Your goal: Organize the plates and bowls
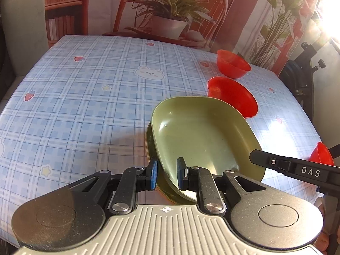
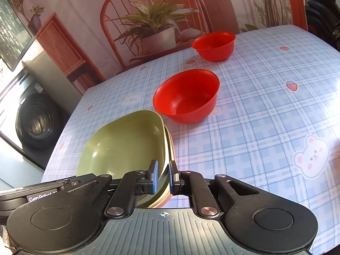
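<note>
A stack of green square plates (image 1: 204, 136) lies on the checked tablecloth; it also shows in the right wrist view (image 2: 125, 146). The top plate sits tilted on the ones below. My left gripper (image 1: 167, 175) straddles the top plate's near-left rim, blue pads either side, gap moderate. My right gripper (image 2: 163, 177) is shut on the stack's right rim, and its black body (image 1: 297, 167) shows in the left wrist view. Two red bowls (image 2: 187, 96) (image 2: 214, 45) stand upright beyond the plates.
A third red bowl (image 1: 322, 155) shows at the table's right edge, behind the right gripper. The tablecloth (image 1: 85, 106) stretches left and far. A printed backdrop with a chair and plants (image 2: 153, 25) stands behind the table. A washing machine (image 2: 36, 121) stands on the left.
</note>
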Available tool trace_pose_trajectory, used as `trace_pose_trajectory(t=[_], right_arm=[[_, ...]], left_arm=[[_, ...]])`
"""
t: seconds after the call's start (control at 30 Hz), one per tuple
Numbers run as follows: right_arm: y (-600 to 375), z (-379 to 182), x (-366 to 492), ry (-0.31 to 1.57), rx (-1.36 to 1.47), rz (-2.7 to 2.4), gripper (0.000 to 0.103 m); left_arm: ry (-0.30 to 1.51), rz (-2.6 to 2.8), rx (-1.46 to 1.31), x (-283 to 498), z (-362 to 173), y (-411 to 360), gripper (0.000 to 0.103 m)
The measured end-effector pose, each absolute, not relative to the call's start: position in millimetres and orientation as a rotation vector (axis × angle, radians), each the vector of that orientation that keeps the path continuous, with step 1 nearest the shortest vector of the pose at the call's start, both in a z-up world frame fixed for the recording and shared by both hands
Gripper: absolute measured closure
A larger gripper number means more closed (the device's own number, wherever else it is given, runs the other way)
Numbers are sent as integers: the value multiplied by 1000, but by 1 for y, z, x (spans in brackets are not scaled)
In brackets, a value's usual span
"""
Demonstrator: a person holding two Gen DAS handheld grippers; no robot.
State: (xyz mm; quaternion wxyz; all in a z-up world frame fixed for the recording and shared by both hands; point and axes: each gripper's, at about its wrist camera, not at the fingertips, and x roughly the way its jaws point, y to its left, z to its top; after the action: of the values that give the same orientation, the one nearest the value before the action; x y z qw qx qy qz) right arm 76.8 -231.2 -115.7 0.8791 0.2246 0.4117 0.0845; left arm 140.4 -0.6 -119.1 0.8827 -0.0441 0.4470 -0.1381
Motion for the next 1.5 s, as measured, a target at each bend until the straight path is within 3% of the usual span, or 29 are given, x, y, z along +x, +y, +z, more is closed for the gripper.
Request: trace_pose_trajectory(t=[0.57, 1.27, 1.5], right_arm=[[-229, -120, 79, 864, 433, 171, 93], [-230, -126, 83, 892, 415, 172, 88], [-241, -106, 81, 812, 416, 159, 88]], left_arm=[[941, -285, -84, 143, -125, -2, 83], [936, -243, -108, 143, -125, 4, 70], [889, -252, -89, 142, -111, 2, 70]])
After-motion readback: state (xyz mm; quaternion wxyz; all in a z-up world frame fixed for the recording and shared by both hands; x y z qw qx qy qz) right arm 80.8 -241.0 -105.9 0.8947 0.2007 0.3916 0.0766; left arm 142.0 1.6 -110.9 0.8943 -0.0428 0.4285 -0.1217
